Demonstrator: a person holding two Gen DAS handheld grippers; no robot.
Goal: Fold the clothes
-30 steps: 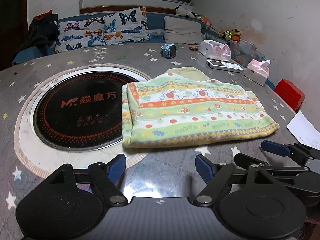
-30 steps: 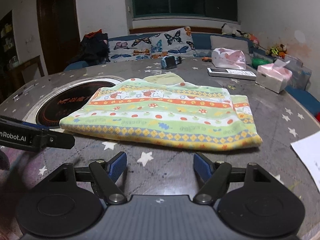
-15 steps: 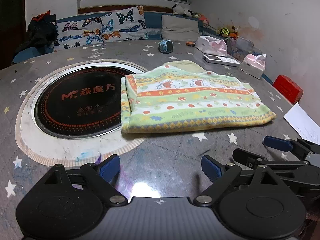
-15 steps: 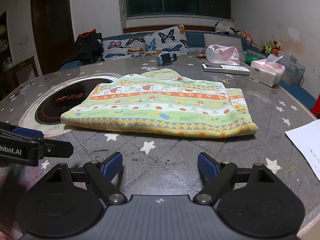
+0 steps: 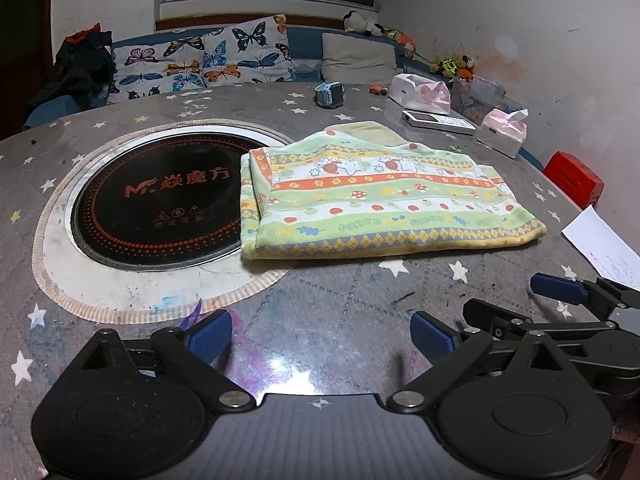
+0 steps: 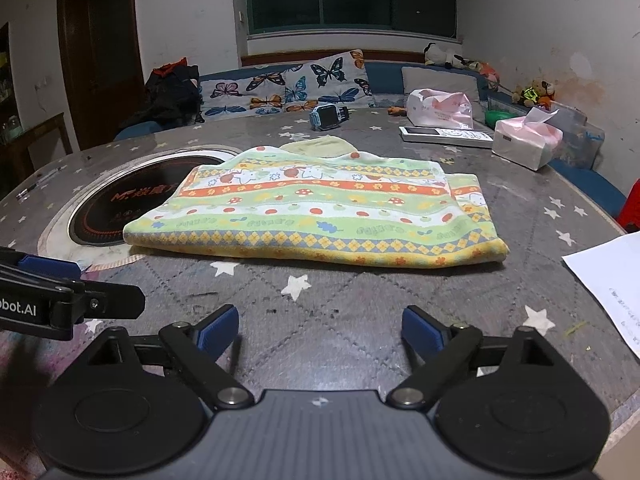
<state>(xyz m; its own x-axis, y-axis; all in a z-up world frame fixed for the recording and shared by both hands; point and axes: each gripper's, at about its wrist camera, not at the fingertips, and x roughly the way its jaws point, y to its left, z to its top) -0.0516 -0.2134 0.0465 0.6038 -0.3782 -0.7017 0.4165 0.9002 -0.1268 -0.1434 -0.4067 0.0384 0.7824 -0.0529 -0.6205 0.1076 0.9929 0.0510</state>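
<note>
A folded green, orange and yellow striped garment (image 5: 380, 204) lies flat on the round grey star-patterned table (image 5: 328, 312); it also shows in the right wrist view (image 6: 320, 216). Its left end overlaps the rim of the black round cooktop (image 5: 160, 204). My left gripper (image 5: 320, 338) is open and empty, near the table's front edge, well short of the garment. My right gripper (image 6: 320, 332) is open and empty, also short of the garment; it also shows at the lower right of the left wrist view (image 5: 508, 308).
Behind the garment lie a white remote (image 5: 438, 122), two pink tissue packs (image 5: 502, 132), a blue watch (image 5: 329, 94). A white paper (image 6: 612, 280) lies at the right edge. A red object (image 5: 574, 178) sits beyond the table. A sofa with butterfly cushions (image 6: 288, 88) runs along the back.
Both grippers have drawn back from the garment toward the table's front edge, and their jaws have opened wider. The garment has not moved.
</note>
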